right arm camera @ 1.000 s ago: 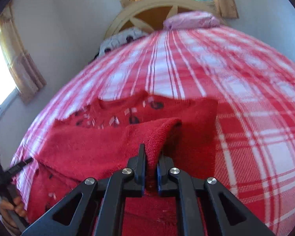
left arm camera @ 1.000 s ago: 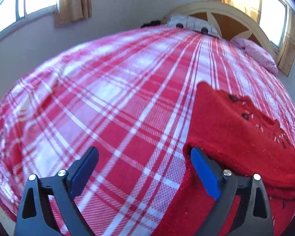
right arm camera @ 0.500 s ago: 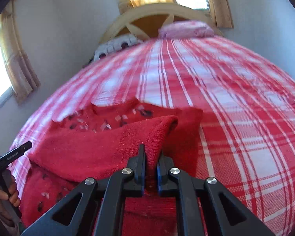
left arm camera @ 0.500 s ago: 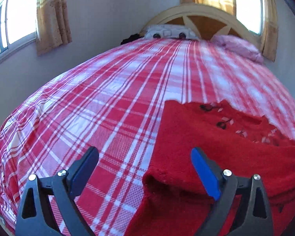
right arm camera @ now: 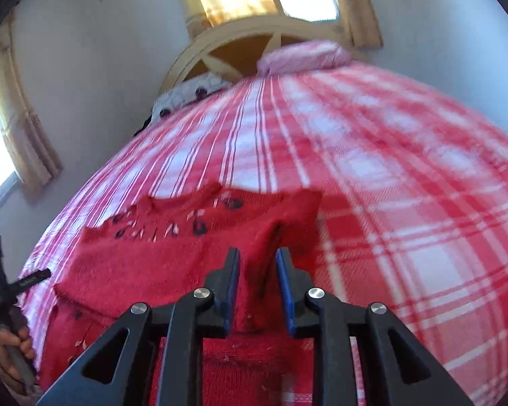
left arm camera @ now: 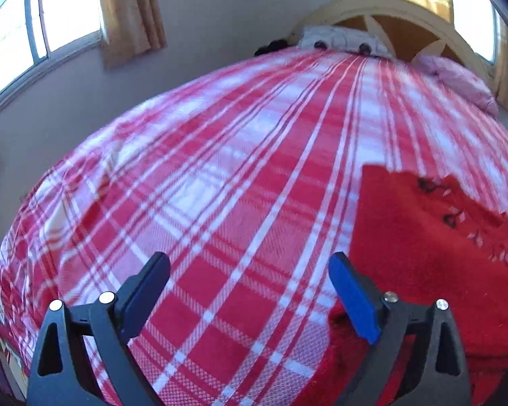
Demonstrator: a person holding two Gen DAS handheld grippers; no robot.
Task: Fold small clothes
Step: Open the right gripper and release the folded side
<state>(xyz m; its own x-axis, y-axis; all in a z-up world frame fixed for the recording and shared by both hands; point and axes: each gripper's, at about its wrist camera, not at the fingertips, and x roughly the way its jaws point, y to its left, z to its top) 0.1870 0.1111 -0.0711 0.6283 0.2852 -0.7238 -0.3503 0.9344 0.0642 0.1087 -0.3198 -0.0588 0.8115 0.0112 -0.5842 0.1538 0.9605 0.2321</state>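
Note:
A small red knit sweater (right arm camera: 172, 257) with dark embroidered motifs lies partly folded on the red-and-white plaid bed (right arm camera: 389, 176). My right gripper (right arm camera: 256, 264) is open, its blue pads apart on either side of a raised fold of the sweater. In the left wrist view the sweater (left arm camera: 423, 237) lies at the right. My left gripper (left arm camera: 249, 277) is wide open and empty over the plaid cover, its right finger at the sweater's left edge. The left gripper (right arm camera: 3, 291) and the hand holding it also show at the far left of the right wrist view.
The plaid bed cover (left arm camera: 220, 186) fills most of both views. A wooden headboard (right arm camera: 240, 44), a pink pillow (right arm camera: 304, 55) and a white spotted pillow (right arm camera: 189, 91) are at the far end. Curtained windows (left arm camera: 50, 27) and walls surround the bed.
My right gripper has opened and let go of the sweater fold, which now rests on the garment. My left gripper stayed open and swung leftward, off the sweater.

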